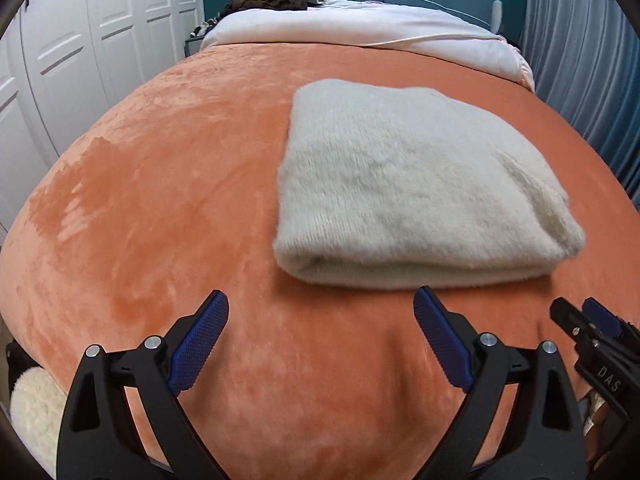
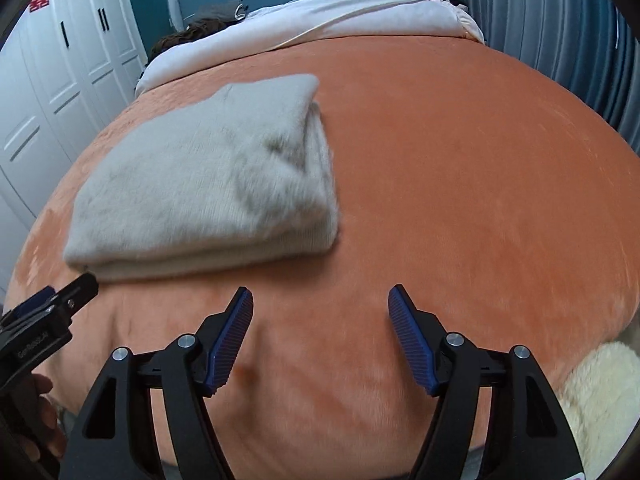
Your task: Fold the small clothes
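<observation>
Two grippers hang over the near edge of the bed (image 1: pixel 160 184), and both are empty. The left gripper (image 1: pixel 320 344) has its jaws spread wide with nothing between the blue pads, only the orange blanket below; the right gripper (image 2: pixel 320 340) is just as wide open and holds nothing either. Neither touches the cream sweater (image 1: pixel 400 184), which lies a little beyond them toward the middle of the bed, nearer the right edge in the left wrist view and toward the left in the right wrist view (image 2: pixel 208 184). It already sits as a thick, squared bundle with its rounded fold facing the near edge, so the folding of this piece looks finished or nearly so. If a last tidy is wanted, the sound way is to come in low at the two near corners, close each gripper on all the layers at once so the bundle does not peel apart, and move both hands together. The fluffy knit will likely slip and spring back, so a light press on top afterwards should help it stay flat. At the head of the bed a white quilt (image 1: pixel 360 28) and some dark clothes (image 1: pixel 276 0) lie well apart from the sweater.
</observation>
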Motion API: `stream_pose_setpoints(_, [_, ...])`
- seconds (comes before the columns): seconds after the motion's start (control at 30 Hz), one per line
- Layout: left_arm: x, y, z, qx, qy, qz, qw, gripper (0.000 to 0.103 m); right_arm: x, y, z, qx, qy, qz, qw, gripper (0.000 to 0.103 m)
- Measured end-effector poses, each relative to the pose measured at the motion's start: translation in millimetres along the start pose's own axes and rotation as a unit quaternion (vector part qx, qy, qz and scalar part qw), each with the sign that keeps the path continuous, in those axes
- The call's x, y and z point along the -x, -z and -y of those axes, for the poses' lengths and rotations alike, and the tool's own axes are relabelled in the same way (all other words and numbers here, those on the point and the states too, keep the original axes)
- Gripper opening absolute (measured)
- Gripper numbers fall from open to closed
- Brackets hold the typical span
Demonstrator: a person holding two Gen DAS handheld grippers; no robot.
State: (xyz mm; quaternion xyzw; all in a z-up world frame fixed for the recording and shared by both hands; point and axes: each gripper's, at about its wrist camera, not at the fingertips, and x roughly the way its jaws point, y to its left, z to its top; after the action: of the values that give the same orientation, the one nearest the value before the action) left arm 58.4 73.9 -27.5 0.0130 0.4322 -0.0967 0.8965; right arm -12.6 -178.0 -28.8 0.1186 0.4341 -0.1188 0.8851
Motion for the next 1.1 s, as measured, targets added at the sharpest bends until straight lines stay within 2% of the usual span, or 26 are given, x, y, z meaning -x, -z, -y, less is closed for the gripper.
stream_pose_setpoints(0.1, [-4.2, 21.6, 6.0, -0.005, 0.007, -0.011, 0.9999, 0.091, -6.5, 20.3, 1.8, 0.006, 0.007, -0.002, 1.000, 0.069])
stream_pose_setpoints(0.13, [-6.2, 28.8, 9.1, -0.011, 0.006, -0.016, 0.9998, 0.091, -5.2, 25.0, 0.7, 0.014, 0.009, 0.015, 1.000, 0.071])
stream_pose_setpoints(0.2, [-5.4, 40.9, 18.6, -0.044, -0.012, 0.006, 0.9989, 0.094, -5.4, 32.1, -5.4, 0.036, 0.020, 0.035, 0.999, 0.076])
stream_pose_setpoints(0.27, [-6.4, 47.8, 25.4, -0.068, -0.028, 0.024, 0.9970, 0.098, -8.5, 32.2, -6.4, 0.040, 0.022, 0.033, 0.998, 0.082])
stream_pose_setpoints(0.3, [-9.1, 47.3, 26.5, -0.069, -0.029, 0.018, 0.9970, 0.098, -9.3, 32.0, -6.3, 0.040, 0.023, 0.032, 0.998, 0.088])
stream_pose_setpoints(0.37, [-10.6, 46.3, 24.2, -0.061, -0.024, 0.016, 0.9977, 0.098, -11.7, 33.5, -5.5, 0.035, 0.026, 0.027, 0.999, 0.092])
stream_pose_setpoints(0.73, [-10.2, 47.9, 26.9, -0.062, -0.028, 0.015, 0.9976, 0.098, -12.7, 34.8, -6.8, 0.036, 0.029, 0.027, 0.999, 0.092])
stream_pose_setpoints(0.83, [-10.7, 46.9, 28.3, -0.048, -0.033, 0.012, 0.9982, 0.098, -12.2, 36.3, -11.8, 0.032, 0.041, 0.029, 0.998, 0.092])
stream_pose_setpoints(0.97, [-12.8, 48.2, 36.4, -0.049, -0.061, 0.013, 0.9969, 0.098, -12.8, 40.4, -18.4, 0.029, 0.043, 0.028, 0.998, 0.092])
stream_pose_setpoints(1.1, [-13.6, 47.1, 32.2, -0.035, -0.049, 0.010, 0.9981, 0.098, -12.9, 41.0, -21.3, 0.033, 0.049, 0.028, 0.998, 0.093])
